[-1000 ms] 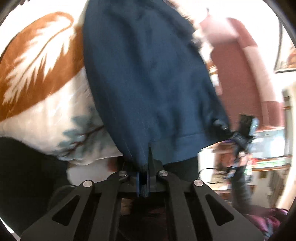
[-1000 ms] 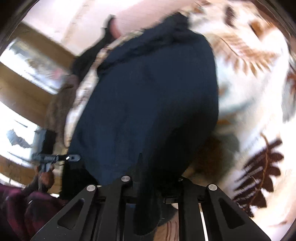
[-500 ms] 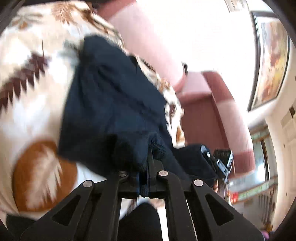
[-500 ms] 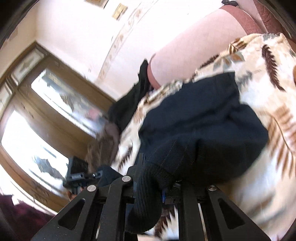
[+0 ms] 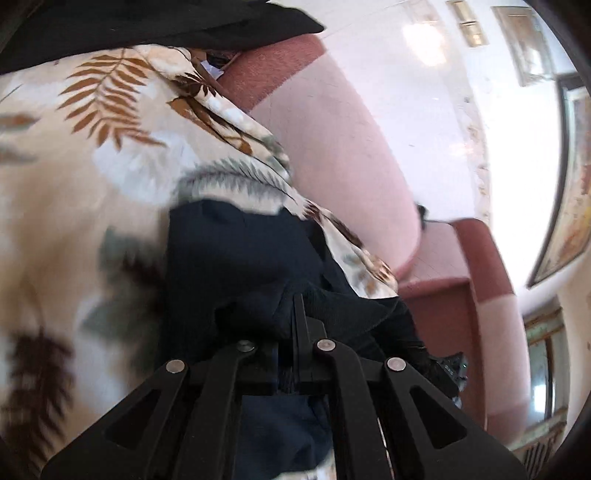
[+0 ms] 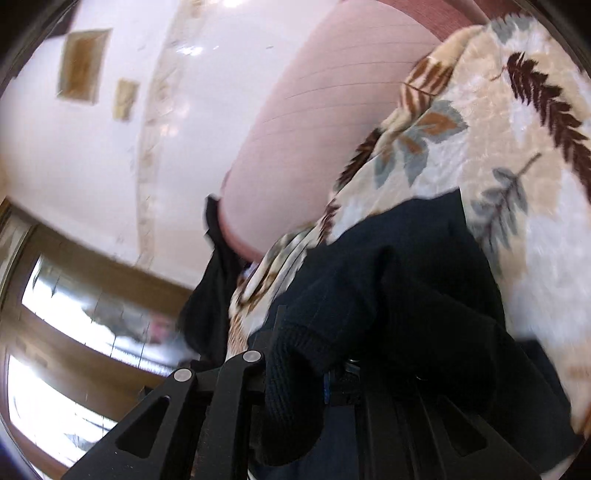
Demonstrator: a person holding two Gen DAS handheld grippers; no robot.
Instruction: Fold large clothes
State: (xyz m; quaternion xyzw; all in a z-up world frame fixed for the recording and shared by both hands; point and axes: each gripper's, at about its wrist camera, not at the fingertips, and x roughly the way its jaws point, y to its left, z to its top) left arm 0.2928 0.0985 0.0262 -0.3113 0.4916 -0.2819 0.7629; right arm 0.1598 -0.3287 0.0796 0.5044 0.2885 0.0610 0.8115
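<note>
Navy garment [image 5: 236, 266] lies bunched on the leaf-print blanket [image 5: 92, 166], with its near edge lifted by both grippers. Left gripper [image 5: 295, 317]: jaws fully closed, pinching a fold of the navy cloth. Right gripper [image 6: 310, 354]: jaws narrow, clamped on the ribbed hem [image 6: 291, 398]. Far behind the blanket stands a pink headboard [image 5: 351, 155]. A black cloth [image 5: 147, 26] lies at the far left.
</note>
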